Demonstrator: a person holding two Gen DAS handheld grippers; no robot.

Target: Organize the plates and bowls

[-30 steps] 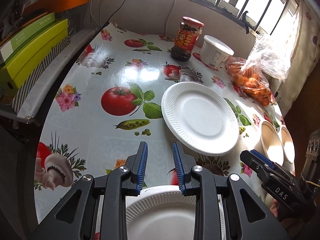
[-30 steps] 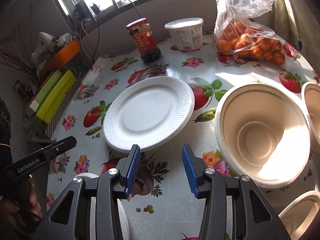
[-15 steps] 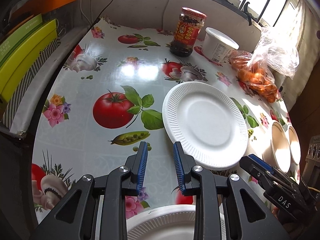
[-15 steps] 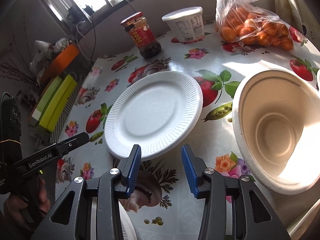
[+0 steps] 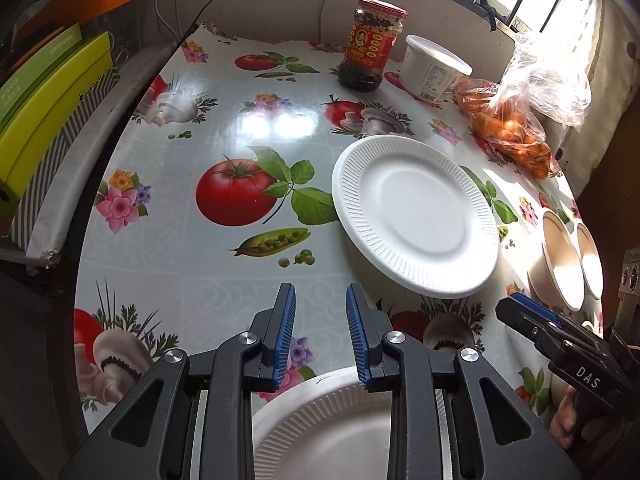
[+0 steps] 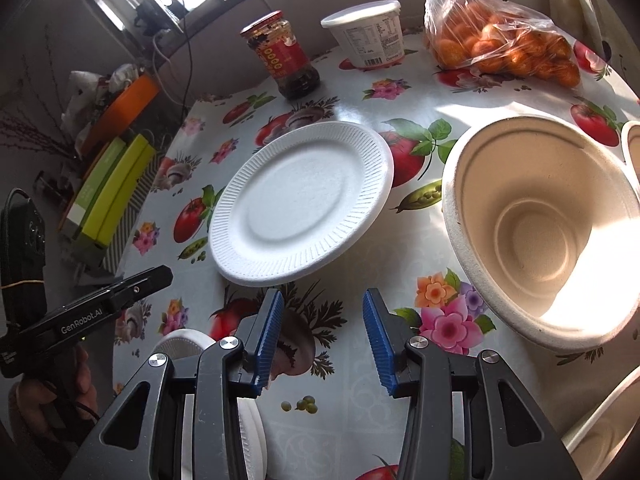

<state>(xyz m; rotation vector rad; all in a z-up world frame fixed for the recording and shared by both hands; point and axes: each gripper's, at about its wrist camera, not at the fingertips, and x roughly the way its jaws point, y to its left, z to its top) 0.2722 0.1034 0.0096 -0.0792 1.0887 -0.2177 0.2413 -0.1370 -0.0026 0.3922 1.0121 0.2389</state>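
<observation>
A white foam plate (image 5: 416,216) lies flat mid-table; it also shows in the right wrist view (image 6: 300,204). A second white plate (image 5: 324,432) lies under my left gripper (image 5: 320,336), which is open and empty above its far rim. My right gripper (image 6: 323,336) is open and empty, just short of the middle plate's near rim. A beige bowl (image 6: 540,232) sits to its right, with another bowl's rim (image 6: 632,148) beyond. Both bowls (image 5: 560,256) show at the right in the left wrist view.
A red-labelled jar (image 5: 370,44), a white tub (image 5: 434,68) and a bag of oranges (image 5: 516,128) stand at the table's far side. Green boxes (image 5: 44,100) lie off the left edge. A third bowl's rim (image 6: 600,428) is at the lower right.
My left gripper has moved forward, so the near plate sits lower in its view. My right gripper has moved toward the middle plate. Both stay open.
</observation>
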